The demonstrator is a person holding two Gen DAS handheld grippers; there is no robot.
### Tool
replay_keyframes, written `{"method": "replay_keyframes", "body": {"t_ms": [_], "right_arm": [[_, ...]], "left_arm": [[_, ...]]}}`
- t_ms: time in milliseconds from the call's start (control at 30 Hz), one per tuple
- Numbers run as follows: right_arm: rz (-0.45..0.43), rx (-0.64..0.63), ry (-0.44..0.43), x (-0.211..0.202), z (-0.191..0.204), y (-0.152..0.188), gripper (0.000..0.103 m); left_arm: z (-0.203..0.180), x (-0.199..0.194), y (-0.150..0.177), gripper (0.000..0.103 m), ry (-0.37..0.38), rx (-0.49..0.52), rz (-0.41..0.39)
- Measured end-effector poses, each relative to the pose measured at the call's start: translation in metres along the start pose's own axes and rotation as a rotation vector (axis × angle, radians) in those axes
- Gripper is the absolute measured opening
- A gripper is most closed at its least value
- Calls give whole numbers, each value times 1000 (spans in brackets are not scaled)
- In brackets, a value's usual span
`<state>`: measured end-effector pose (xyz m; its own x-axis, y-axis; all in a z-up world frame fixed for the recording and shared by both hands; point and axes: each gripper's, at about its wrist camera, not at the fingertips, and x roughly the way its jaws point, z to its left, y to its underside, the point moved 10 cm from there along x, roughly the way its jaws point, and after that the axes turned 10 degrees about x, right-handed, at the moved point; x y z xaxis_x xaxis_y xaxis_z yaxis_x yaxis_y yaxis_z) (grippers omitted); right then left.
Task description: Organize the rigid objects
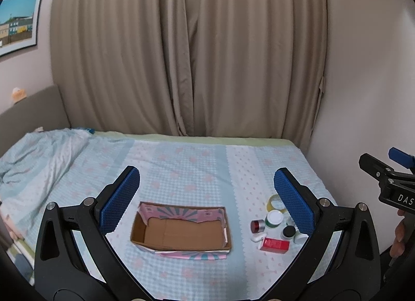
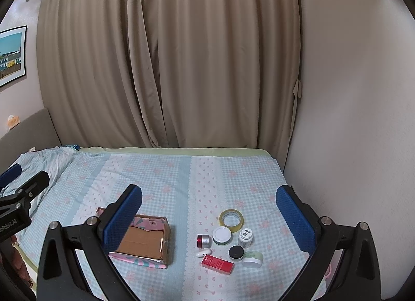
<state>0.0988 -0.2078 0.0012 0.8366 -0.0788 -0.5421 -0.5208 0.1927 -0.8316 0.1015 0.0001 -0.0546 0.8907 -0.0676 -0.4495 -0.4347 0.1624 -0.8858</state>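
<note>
An open cardboard box (image 1: 181, 232) (image 2: 147, 242) with pink patterned flaps lies on the bed. To its right sits a cluster of small items: a yellow tape roll (image 2: 231, 217), a white-lidded jar (image 2: 222, 235), a red-and-silver jar (image 2: 203, 241), a white bottle (image 2: 245, 237), a black-lidded jar (image 2: 236, 252), a pale green jar (image 2: 253, 259), a red carton (image 2: 217, 264) (image 1: 275, 244) and a small white case (image 2: 203, 252). My left gripper (image 1: 207, 181) is open above the box. My right gripper (image 2: 208, 198) is open above the cluster. Neither holds anything.
The bed (image 2: 168, 179) has a blue checked cover with pink flowers. A rumpled blanket (image 1: 39, 153) lies at the left. Beige curtains (image 1: 186, 54) hang behind, and a white wall (image 2: 350, 119) borders the right side. A person's hand (image 1: 399, 236) holds the right gripper's handle.
</note>
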Motion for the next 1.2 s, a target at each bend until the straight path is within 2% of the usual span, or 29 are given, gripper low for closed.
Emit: {"method": "replay_keyframes", "body": {"t_ms": [833,1000,1033,1200], "right_arm": [[22,5,-1,1,2,4,103],[32,2,-7,0,-1,8,103],[7,2,2,-1,1,6,103],[28,33,70,6,-24,21,103]], "left_arm": [[-2,2,1,103,8,16,17],[-7,16,-5,103,55,40,37],[-10,21,-5,103,70,51,41],[-42,64,18,103,180,102,106]]}}
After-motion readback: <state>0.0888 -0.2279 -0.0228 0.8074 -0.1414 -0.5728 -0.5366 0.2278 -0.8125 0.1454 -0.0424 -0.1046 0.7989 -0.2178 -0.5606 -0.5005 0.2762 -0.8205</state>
